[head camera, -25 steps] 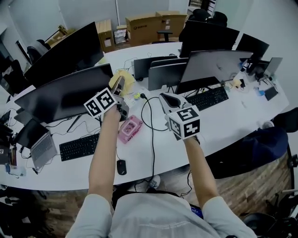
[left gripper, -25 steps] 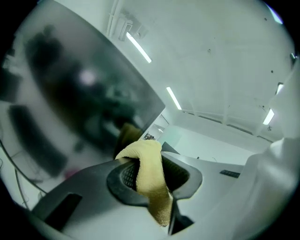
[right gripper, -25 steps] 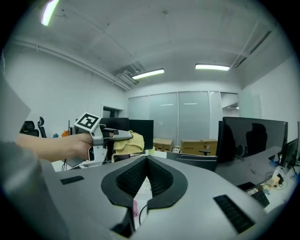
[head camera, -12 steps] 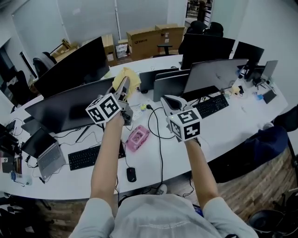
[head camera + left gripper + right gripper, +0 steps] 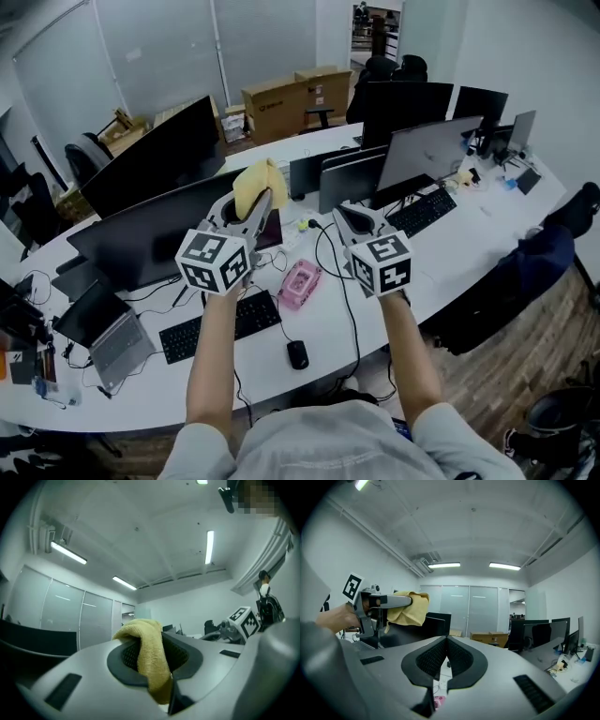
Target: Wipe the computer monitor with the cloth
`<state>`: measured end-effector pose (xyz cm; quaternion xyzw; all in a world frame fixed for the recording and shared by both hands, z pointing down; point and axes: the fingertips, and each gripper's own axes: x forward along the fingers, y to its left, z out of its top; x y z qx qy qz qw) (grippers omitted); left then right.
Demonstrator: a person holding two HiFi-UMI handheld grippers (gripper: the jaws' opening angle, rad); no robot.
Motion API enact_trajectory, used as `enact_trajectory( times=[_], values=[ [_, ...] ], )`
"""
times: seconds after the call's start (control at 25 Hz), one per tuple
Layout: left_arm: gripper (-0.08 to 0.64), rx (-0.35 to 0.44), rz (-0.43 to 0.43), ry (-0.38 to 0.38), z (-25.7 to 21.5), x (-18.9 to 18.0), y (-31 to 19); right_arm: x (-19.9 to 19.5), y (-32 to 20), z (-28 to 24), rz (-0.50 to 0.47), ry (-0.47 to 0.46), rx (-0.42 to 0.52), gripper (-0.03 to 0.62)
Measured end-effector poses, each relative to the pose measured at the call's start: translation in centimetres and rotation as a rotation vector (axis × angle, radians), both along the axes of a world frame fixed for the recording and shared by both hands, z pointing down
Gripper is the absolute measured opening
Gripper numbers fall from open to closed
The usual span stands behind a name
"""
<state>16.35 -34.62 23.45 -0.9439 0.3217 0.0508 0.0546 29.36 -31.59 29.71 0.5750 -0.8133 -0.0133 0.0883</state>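
Observation:
A yellow cloth is clamped in my left gripper, which is raised and tilted upward. The cloth drapes over the shut jaws in the left gripper view. It hangs just past the upper right corner of the wide black monitor on the white desk. My right gripper is held to the right of it at about the same height, its jaws shut with nothing between them. The right gripper view shows the left gripper with the cloth in front of a dark monitor.
Below the monitor lie a black keyboard, a mouse, a pink case and a black cable. A laptop sits at the left. More monitors and a second keyboard stand at the right; cardboard boxes behind.
Both grippers have risen off the desk. The left one carried the cloth upward, from beside the monitor's right edge to above its upper corner. The head view has pulled back.

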Motion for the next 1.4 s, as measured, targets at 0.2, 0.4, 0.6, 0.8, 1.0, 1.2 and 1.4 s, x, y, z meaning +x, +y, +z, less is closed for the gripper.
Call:
enact_trajectory(
  times=[0.2, 0.4, 0.6, 0.8, 1.0, 1.2, 1.4],
  values=[
    [0.086, 0.062, 0.007, -0.129, 2.7, -3.3, 4.7, -3.2, 4.9, 0.8, 0.039, 0.044, 0.004, 0.028],
    [0.086, 0.069, 0.042, -0.198, 5.9, -5.9, 9.4, -4.9, 9.6, 2.2, 0.095, 0.076, 0.001, 0.028],
    [0.086, 0.073, 0.086, -0.238, 8.6, -7.5, 13.9, -6.3, 13.4, 3.9, 0.135, 0.101, -0.022, 0.028],
    [0.086, 0.069, 0.109, -0.24, 9.8, -8.9, 16.9, -8.0, 16.6, 4.4, 0.155, 0.12, -0.018, 0.028],
    [0.086, 0.09, 0.122, -0.234, 10.0, -10.5, 19.3, -9.4, 19.1, 4.0, 0.186, 0.123, 0.005, 0.028],
    [0.086, 0.098, 0.099, -0.249, 10.6, -12.4, 19.9, -10.6, 20.8, 4.9, 0.189, 0.122, -0.026, 0.028],
    [0.086, 0.109, 0.078, -0.268, 10.7, -14.0, 20.5, -12.2, 21.9, 5.3, 0.163, 0.154, -0.016, 0.028]
  ],
)
